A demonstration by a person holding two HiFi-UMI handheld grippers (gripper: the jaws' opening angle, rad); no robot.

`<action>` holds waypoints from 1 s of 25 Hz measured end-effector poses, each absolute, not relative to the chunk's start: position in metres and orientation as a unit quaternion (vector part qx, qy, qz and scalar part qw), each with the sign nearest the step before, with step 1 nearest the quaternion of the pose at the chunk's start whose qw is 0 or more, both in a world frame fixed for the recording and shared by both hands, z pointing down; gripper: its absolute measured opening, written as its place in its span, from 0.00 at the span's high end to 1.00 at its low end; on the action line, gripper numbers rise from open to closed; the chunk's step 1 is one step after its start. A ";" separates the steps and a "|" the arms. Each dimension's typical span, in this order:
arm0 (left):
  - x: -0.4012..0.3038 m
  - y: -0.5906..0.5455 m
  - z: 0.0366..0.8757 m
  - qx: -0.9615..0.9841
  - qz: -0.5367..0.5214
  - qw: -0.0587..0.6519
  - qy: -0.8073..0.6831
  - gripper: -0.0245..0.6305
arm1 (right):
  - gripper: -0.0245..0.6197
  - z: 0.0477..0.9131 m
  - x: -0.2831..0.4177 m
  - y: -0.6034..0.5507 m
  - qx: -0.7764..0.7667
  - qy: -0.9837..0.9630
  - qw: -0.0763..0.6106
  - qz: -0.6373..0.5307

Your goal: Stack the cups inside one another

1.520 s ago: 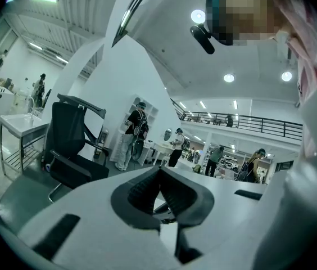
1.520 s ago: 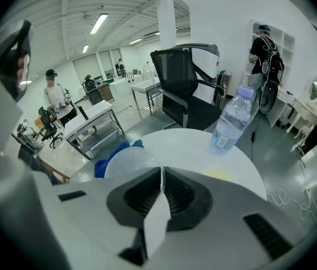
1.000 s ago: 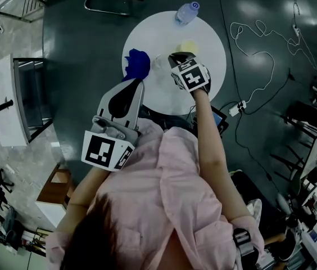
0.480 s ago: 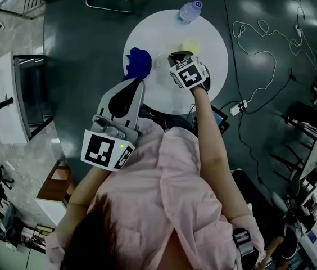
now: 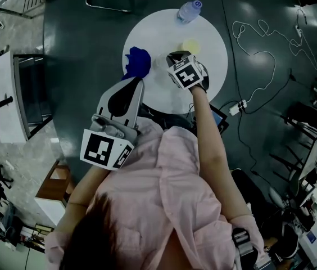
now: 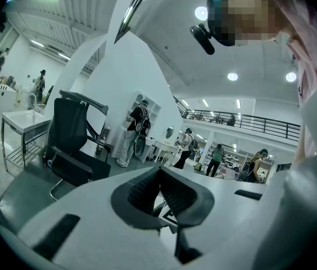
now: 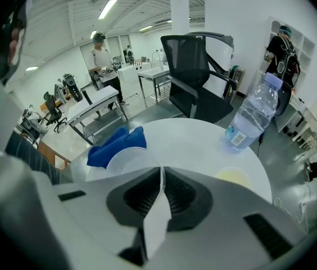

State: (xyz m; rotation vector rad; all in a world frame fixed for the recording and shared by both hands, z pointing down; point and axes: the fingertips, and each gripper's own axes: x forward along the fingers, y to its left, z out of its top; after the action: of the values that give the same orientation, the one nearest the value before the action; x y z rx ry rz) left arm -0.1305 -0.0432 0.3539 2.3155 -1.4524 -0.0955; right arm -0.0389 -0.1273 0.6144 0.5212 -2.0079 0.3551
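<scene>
A clear plastic cup [image 5: 159, 62] stands on the round white table [image 5: 158, 32], beside a blue cloth. My right gripper [image 5: 173, 57] points steeply down at it. In the right gripper view the gripper [image 7: 162, 171] is shut on the thin wall of this clear cup [image 7: 122, 157]. A yellow cup [image 5: 190, 45] sits apart on the table, to the right and a little farther off, also the yellow cup [image 7: 234, 178] just past the right jaw. My left gripper [image 5: 136, 84] is held level off the table's near-left edge; the left gripper [image 6: 159, 172] is shut with nothing in it.
A water bottle [image 5: 187, 11] stands at the table's far edge, seen again as the bottle [image 7: 255, 118]. A crumpled blue cloth [image 5: 136, 62] lies at the table's left. A black office chair [image 7: 195, 72] stands beyond the table. Cables [image 5: 259, 55] run across the floor at right.
My right gripper has rolled a little and shifted slightly up-left over the clear cup. The left gripper has kept still.
</scene>
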 end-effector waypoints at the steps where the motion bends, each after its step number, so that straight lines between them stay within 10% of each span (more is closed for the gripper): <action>1: -0.130 -0.043 0.354 0.829 -0.034 0.202 -0.520 0.93 | 0.91 0.613 -0.040 -0.126 0.213 -0.829 0.496 0.143; 25: -0.135 -0.035 0.352 0.826 -0.037 0.199 -0.527 0.93 | 0.81 0.613 -0.045 -0.125 0.230 -0.836 0.474 0.153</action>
State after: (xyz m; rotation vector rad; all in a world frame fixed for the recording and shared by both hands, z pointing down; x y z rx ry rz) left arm -0.1348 -0.0351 0.3520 2.3097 -1.4732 -0.1047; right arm -0.0450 -0.1252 0.6128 0.5625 -2.0440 0.3747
